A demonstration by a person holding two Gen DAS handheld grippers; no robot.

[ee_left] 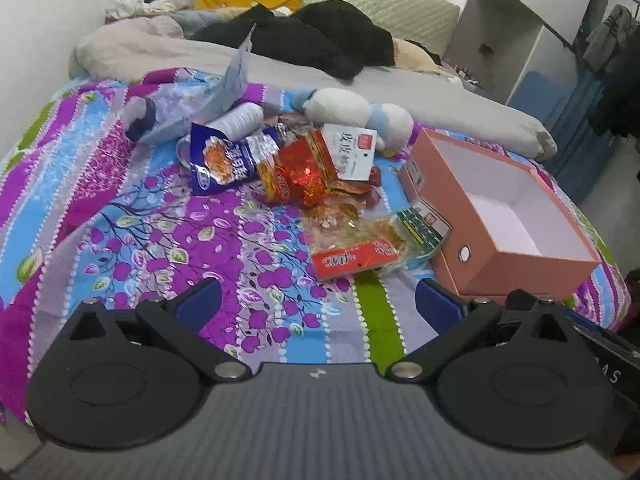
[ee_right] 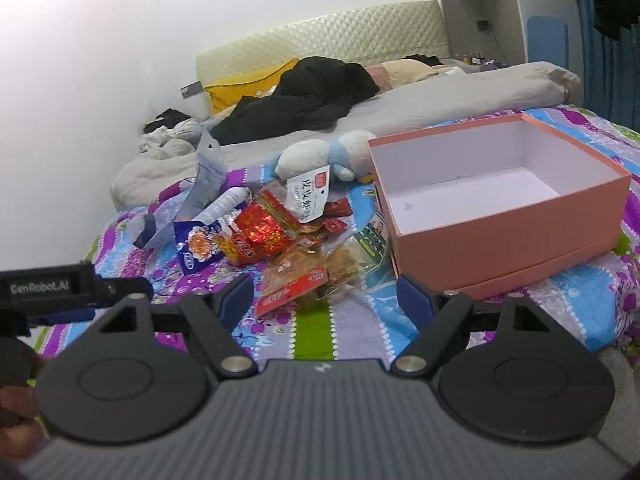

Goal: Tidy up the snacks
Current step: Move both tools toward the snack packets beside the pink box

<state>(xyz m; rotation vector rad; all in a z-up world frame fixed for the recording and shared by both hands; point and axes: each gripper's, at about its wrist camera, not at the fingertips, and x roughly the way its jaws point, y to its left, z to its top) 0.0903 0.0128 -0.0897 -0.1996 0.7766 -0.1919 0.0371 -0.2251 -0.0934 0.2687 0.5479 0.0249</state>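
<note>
One "GenRobot.AI" label (ee_right: pixel 39 287), left tool (ee_right: pixel 52 292)

Both wrist views low over floral purple quilt (ee_left: pixel 168 240), facing headboard. Left view nearer wall side; right view nearer open pink cardboard box (ee_right: pixel 500 240). Shared: snack-packet heap (ee_left: pixel 320 184).

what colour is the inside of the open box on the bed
White inside, with salmon-pink outer walls; the box shows it best in the right wrist view.
</note>
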